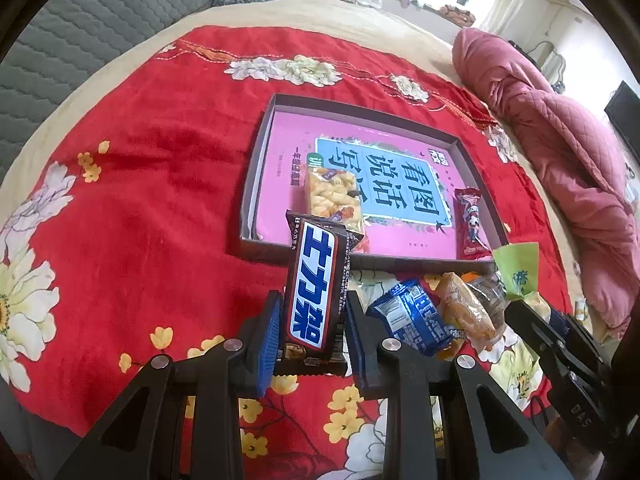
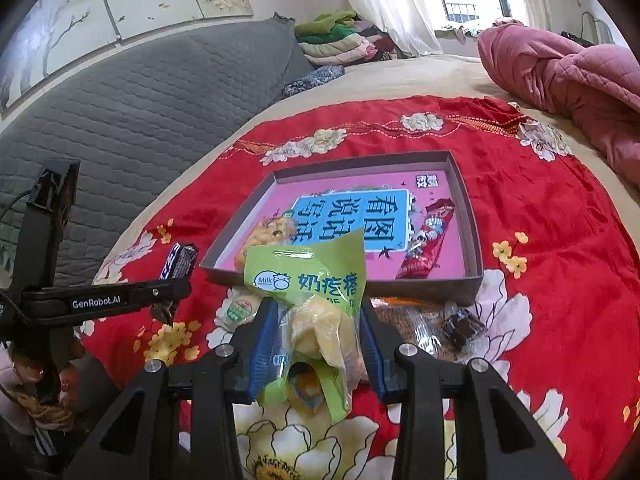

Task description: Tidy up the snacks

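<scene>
Right up close, the left gripper is squeezed tight on a brown chocolate bar with big white letters on blue. The bar stands up between the blue pads and its top tips toward the box, so I think it is on its way in. The right gripper is pinched on a green milk snack bag. The bag is see-through lower down and shows pale yellow lumps inside. It sticks up out of the jaws, so it looks lifted clear of the cloth.

Just past the grippers, a few snacks wait in a little heap on the red flowered cloth, close to the near wall of the box: a blue packet, an orange-brown bun in clear wrap and a dark brownie in clear wrap.

Farther on sits the flat cardboard box with a pink book lying in its bottom. Two snacks are in it already: a clear bag of yellow puffs near the front, and a red wrapped stick along the right side. There is lots of room between them for more

Beyond that is a bunched pink quilt
</scene>
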`<state>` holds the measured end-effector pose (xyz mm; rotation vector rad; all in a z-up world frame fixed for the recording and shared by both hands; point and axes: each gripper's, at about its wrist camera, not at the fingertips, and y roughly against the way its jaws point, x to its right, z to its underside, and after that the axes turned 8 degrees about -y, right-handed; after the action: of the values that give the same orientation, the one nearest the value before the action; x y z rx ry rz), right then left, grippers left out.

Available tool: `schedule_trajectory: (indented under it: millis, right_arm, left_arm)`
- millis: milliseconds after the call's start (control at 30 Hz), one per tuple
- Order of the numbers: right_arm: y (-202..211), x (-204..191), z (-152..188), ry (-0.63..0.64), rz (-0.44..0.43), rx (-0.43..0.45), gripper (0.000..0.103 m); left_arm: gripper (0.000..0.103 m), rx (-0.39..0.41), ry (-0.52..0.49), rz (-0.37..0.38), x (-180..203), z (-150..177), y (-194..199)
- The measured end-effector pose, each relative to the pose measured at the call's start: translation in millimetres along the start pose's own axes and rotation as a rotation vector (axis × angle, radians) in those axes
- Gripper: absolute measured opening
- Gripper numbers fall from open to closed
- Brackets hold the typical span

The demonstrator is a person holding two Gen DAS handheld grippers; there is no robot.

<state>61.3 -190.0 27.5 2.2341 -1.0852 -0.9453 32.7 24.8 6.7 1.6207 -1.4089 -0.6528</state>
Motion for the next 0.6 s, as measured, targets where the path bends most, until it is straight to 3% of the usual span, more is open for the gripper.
schedule_trajectory:
  millis: [600]
  right_arm:
    - [-3.2, 12.9, -15.4, -0.025, 0.004, 0.066, 0.040]
  left_arm:
    - [0.031, 0.016, -0.037, -0.022, 19.3, -18.6, -0.3]
